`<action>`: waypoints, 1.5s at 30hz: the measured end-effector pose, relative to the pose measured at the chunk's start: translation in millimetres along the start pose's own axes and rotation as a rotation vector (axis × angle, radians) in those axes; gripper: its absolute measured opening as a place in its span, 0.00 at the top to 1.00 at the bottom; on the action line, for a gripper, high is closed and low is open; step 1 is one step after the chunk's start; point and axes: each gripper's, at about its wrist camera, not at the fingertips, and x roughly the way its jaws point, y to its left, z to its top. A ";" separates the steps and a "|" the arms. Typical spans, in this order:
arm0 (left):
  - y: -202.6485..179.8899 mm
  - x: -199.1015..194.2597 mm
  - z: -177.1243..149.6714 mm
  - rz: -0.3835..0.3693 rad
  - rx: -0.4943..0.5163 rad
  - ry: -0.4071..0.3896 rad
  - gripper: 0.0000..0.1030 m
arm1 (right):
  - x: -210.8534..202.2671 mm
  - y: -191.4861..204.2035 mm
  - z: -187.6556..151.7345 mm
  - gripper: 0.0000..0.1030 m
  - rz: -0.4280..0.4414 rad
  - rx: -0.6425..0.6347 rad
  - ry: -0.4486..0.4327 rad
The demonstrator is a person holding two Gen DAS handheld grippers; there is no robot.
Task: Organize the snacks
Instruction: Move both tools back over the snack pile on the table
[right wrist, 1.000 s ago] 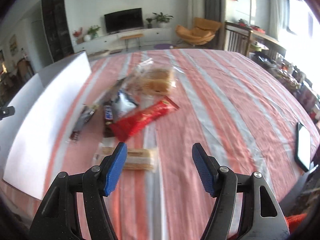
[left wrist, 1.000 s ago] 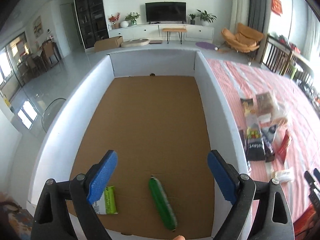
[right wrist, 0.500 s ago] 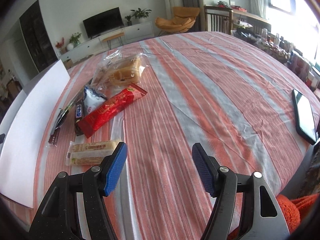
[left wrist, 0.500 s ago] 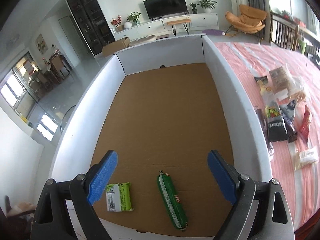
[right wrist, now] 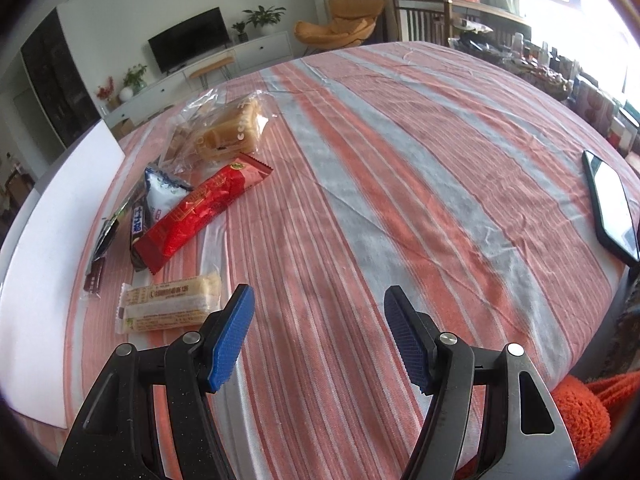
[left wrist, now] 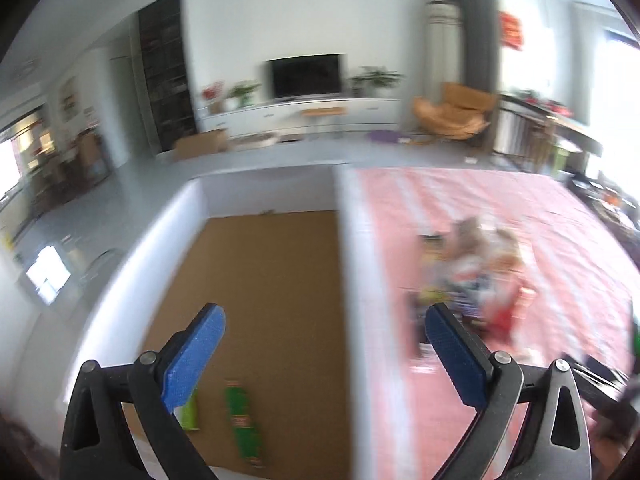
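A white-walled box (left wrist: 360, 280) with a brown cardboard floor holds a green sausage stick (left wrist: 242, 420) and a light green packet (left wrist: 188, 414) near its front. My left gripper (left wrist: 322, 330) hovers over the box's right wall, its jaws opening with nothing between them; this view is blurred. On the striped cloth lie a red wrapper (right wrist: 204, 210), a clear bag of bread (right wrist: 228, 126), a white-blue pouch (right wrist: 164, 192), dark bars (right wrist: 138, 226) and a pale cream bar (right wrist: 170, 302). My right gripper (right wrist: 318, 318) is open and empty, just right of the cream bar.
The box's white wall (right wrist: 48, 240) runs along the left of the snack pile. A black phone (right wrist: 610, 204) lies at the table's right edge. An orange woolly thing (right wrist: 580, 412) sits at the lower right. Cluttered furniture stands beyond the table's far right.
The left gripper has swung right and up, from over the box floor to over its right wall, and its jaws have widened. The right gripper's view has shifted slightly, bringing the cream bar closer.
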 end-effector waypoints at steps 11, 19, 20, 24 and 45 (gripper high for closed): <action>-34.1 -10.2 -12.2 -0.206 0.039 0.093 0.02 | -7.0 -13.7 0.3 0.32 0.031 0.064 -0.017; -11.0 -5.9 -12.9 -0.213 -0.087 0.072 0.02 | -7.7 31.6 1.6 0.32 0.203 -0.115 -0.020; -10.3 -4.1 -14.6 -0.219 -0.089 0.080 0.02 | -8.7 44.0 2.6 0.31 0.245 -0.164 -0.023; -12.0 -1.7 -18.4 -0.241 -0.087 0.090 0.02 | -13.7 99.7 5.6 0.32 0.306 -0.406 -0.033; -88.0 26.9 -36.7 -0.353 0.055 0.219 0.02 | 7.3 -43.9 58.2 0.32 0.055 -0.112 -0.106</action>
